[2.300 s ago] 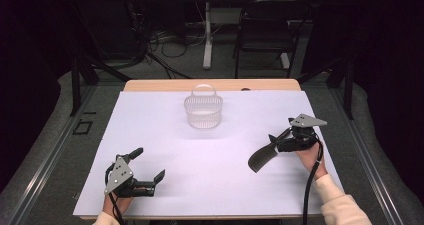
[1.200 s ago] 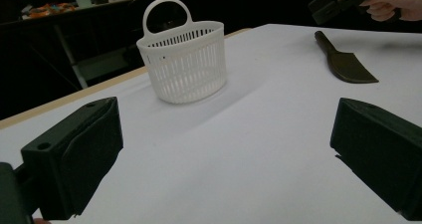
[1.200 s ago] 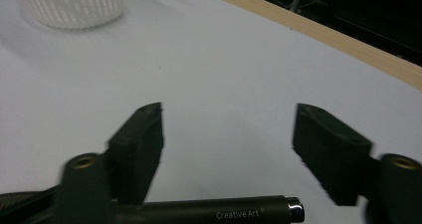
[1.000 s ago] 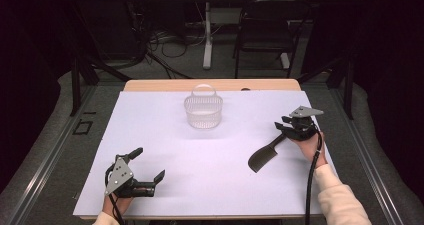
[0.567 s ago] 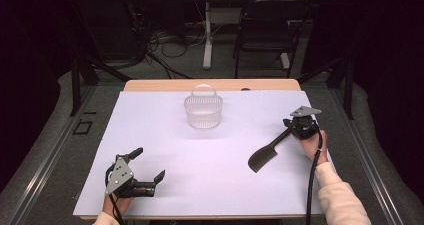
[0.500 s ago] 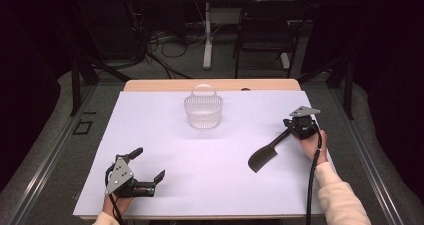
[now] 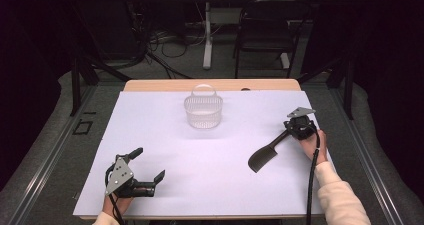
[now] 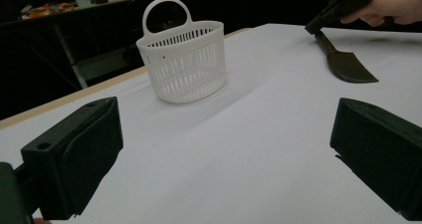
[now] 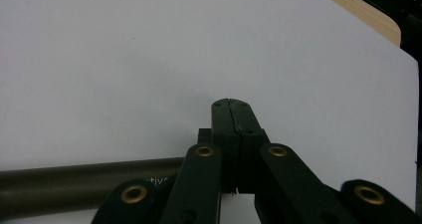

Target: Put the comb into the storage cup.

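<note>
High view: matte dark spatula [image 7: 261, 159] flat on smooth white table [image 7: 200, 190], broad blade nearest; slotted white plastic basket [image 7: 203, 112] well apart.
Left gripper view: left claw [image 8: 224, 149] spread wide, empty.
Right gripper view: right claw [image 9: 232, 104] closed pad to pad, nothing between tips; round spatula handle crossing behind its links.

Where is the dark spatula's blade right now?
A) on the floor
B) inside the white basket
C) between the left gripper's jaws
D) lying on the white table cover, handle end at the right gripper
D: the spatula lies flat on the table cover, handle running up to the right gripper; the basket stands apart.
</note>
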Tool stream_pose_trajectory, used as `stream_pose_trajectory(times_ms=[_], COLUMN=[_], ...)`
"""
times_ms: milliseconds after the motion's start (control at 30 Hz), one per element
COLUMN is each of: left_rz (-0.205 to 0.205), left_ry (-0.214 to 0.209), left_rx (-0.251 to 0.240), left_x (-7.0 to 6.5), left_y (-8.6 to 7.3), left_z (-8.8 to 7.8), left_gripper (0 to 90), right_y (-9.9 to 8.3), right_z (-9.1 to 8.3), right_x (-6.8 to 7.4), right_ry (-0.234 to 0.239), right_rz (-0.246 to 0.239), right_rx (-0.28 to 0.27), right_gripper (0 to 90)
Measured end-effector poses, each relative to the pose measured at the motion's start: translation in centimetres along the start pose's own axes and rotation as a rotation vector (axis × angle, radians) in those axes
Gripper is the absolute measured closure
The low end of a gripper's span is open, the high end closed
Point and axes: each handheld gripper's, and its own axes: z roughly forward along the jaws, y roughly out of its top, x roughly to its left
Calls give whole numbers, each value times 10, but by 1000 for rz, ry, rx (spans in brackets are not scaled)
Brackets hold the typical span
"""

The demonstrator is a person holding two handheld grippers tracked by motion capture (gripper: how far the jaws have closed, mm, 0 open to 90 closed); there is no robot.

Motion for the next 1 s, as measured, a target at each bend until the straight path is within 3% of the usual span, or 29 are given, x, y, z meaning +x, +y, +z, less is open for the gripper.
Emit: stream_pose_trajectory(times_ms=[500, 1000], left_rz=[4, 7], left_ry=[1, 4], left_rx=[0, -2], left_x=[0, 0], left_y=[0, 0], left_z=[-1, -2], left_gripper=[1, 1], right_y=[-1, -4], right_z=[-1, -4], right_x=[0, -2], right_ry=[-9, 9], right_rz=[-10, 32], right_rx=[46, 97], right_gripper=[900, 900])
